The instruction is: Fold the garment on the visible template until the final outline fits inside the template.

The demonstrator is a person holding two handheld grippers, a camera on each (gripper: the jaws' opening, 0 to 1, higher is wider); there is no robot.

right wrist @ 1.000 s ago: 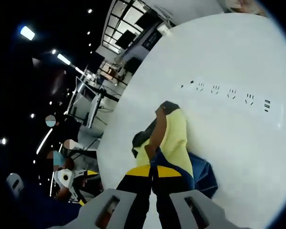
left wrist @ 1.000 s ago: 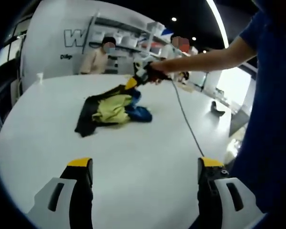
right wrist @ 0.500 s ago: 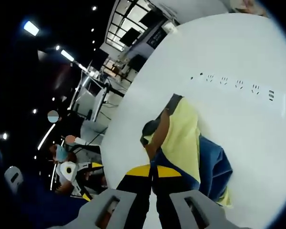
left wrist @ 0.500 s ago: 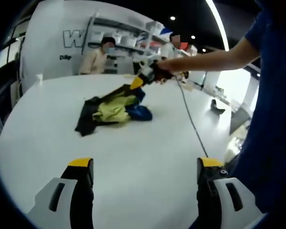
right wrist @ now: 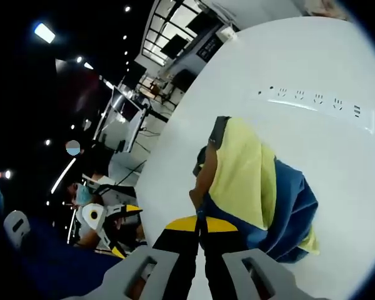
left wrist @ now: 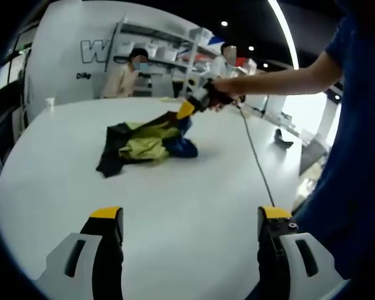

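Pinching a dark edge of the garment (right wrist: 250, 187) between pressed-together jaws: right gripper (right wrist: 200, 228), cloth trailing straight ahead of the tips and draping down onto the white counter (right wrist: 325, 69). Seen from the left gripper view as well, right gripper (left wrist: 189, 107) raised at the far side of the garment (left wrist: 144, 144), one corner lifted, the rest heaped in a crumpled pile. Left gripper (left wrist: 190, 219) hovering well short of the pile, jaws spread wide, nothing between them, bare counter (left wrist: 187, 187) ahead.

Handling judgement: soft, light, limp fabric in yellow, blue and black panels; sags from the pinch point, holds no shape, bunches readily. Probably a thin, somewhat slick jacket-type cloth, so layers likely to slide over one another. Single-point lift gives only a hanging tail, not a flat sheet.

Best hold, by judgement: a second pinch on an outer hem or corner on the near side of the pile, ahead of the left gripper, opposite the held edge, so the cloth can be stretched flat between two points. Avoid grabbing the bunched middle, where several layers would come up together.

Power strip (right wrist: 312, 100) lying beyond the garment. No template outline made out.
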